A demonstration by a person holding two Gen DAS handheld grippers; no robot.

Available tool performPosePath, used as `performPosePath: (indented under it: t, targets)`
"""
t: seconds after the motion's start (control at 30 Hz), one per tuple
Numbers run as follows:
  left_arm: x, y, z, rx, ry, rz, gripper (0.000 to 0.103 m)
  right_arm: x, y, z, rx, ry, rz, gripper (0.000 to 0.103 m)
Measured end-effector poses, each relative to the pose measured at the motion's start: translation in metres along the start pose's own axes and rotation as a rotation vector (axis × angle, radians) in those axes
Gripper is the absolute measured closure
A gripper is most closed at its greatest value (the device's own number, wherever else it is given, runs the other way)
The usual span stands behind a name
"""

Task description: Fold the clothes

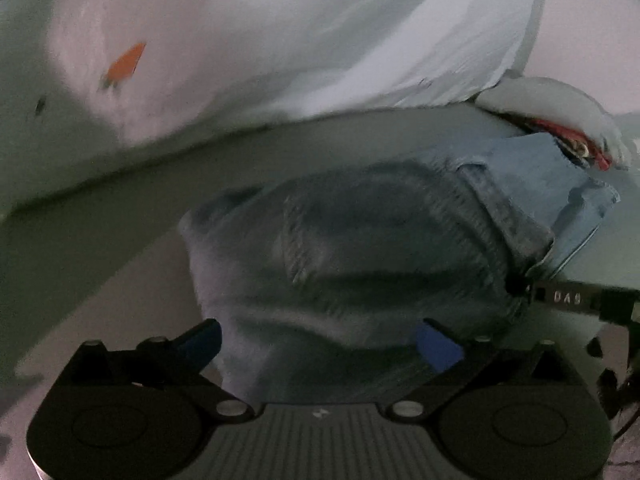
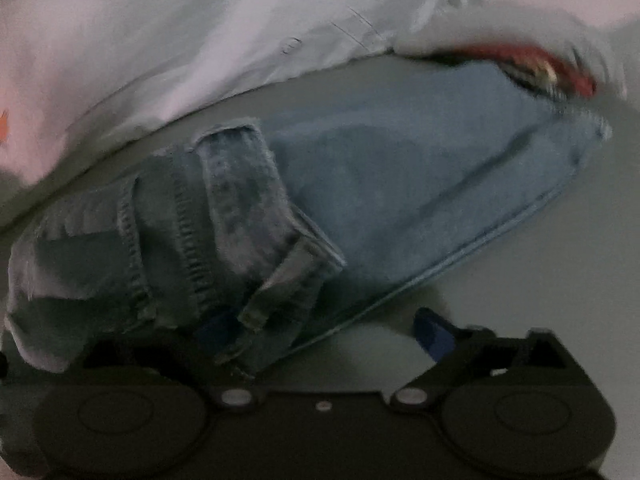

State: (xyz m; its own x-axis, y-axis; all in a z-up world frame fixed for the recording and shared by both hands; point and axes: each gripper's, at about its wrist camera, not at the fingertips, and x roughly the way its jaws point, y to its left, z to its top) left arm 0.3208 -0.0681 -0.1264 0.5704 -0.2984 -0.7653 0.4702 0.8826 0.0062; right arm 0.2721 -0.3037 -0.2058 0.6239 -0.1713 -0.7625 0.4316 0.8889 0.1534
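A pair of light blue jeans [image 2: 400, 184] lies on the pale table [image 2: 520, 272], partly folded, with the waistband and a belt loop [image 2: 240, 184] near me. In the left wrist view the jeans [image 1: 360, 248] bulge up between the blue fingertips of my left gripper [image 1: 320, 340], whose jaws stand wide apart around the cloth. My right gripper [image 2: 324, 332] is open too; its left finger is under the denim edge, its right fingertip [image 2: 436, 332] is bare over the table. The other gripper's finger [image 1: 568, 300] touches the jeans at the right.
A white garment [image 1: 280, 40] with an orange mark [image 1: 124, 64] lies behind the jeans, also in the right wrist view [image 2: 200, 40]. A white and red cloth bundle [image 2: 540, 60] sits at the far right end of the jeans.
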Motion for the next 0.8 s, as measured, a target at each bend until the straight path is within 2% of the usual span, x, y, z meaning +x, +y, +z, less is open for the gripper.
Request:
performPosePath:
  t: [0.17, 0.2, 0.27, 0.33, 0.43, 0.5, 0.57, 0.67, 0.8]
  targets:
    - [0.021, -0.026, 0.035, 0.089, 0.04, -0.015, 0.0, -0.005, -0.019, -0.005, 0.02, -0.033, 0.097, 0.002]
    - [0.028, -0.033, 0.042, 0.105, 0.046, -0.014, 0.0, -0.008, -0.028, -0.004, 0.053, -0.035, 0.136, 0.005]
    - [0.041, -0.05, 0.054, 0.127, 0.058, -0.013, 0.0, -0.017, -0.056, -0.001, 0.177, -0.048, 0.224, 0.017]
    - [0.056, -0.068, 0.064, 0.148, 0.071, -0.02, 0.0, -0.025, -0.092, 0.006, 0.311, -0.096, 0.232, 0.024]
    - [0.076, -0.099, 0.078, 0.184, 0.06, -0.027, 0.0, -0.034, -0.149, 0.023, 0.404, -0.16, 0.181, 0.027]
    - [0.093, -0.12, 0.087, 0.204, 0.065, -0.018, 0.0, -0.035, -0.186, 0.036, 0.434, -0.208, 0.111, 0.029]
    - [0.112, -0.136, 0.094, 0.197, 0.084, -0.027, 0.0, -0.028, -0.216, 0.047, 0.419, -0.22, 0.036, 0.031]
    - [0.143, -0.151, 0.104, 0.144, 0.169, -0.052, 0.0, -0.016, -0.249, 0.063, 0.418, -0.23, -0.04, 0.031]
    - [0.175, -0.169, 0.112, 0.187, 0.276, 0.035, 0.0, 0.007, -0.266, 0.077, 0.417, -0.254, -0.019, 0.03]
